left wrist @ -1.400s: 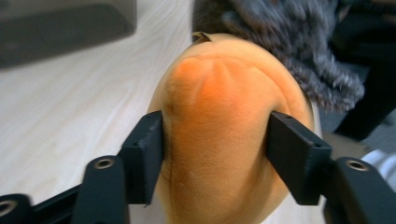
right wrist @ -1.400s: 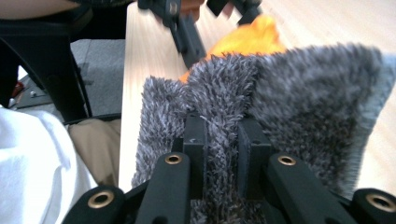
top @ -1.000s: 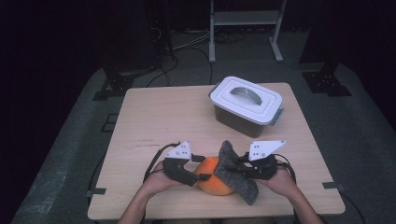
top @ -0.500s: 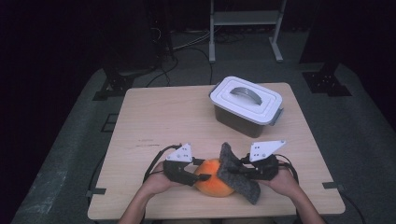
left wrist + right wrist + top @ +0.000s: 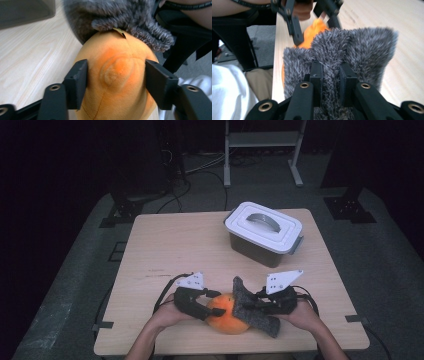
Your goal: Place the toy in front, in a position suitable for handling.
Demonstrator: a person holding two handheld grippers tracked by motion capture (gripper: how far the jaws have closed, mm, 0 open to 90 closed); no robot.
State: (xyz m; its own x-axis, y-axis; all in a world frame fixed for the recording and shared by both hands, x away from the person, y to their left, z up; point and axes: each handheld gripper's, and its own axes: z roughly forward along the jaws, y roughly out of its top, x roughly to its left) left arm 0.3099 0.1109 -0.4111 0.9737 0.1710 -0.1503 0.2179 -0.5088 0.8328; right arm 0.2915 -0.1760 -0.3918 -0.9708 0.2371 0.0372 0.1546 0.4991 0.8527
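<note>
Left gripper (image 5: 207,306): near the front edge of the table, left of centre; jaws clamped on either flank of the orange plush toy, pads pressing into its sides in the left gripper view (image 5: 116,86).
Orange plush toy (image 5: 226,319): round, soft, with a raised nub and a seam; rests on the wooden table (image 5: 175,245) near its front edge, between the two grippers.
Grey furry cloth (image 5: 252,312): shaggy pile, draped over the right side of the toy and touching it, one corner standing up.
Right gripper (image 5: 255,304): just right of the toy; jaws pinched tight on a fold of the cloth in the right gripper view (image 5: 330,75).
Lidded container (image 5: 263,232): white lid with grey handle, dark body, at the far right of the table, well apart from the toy.
</note>
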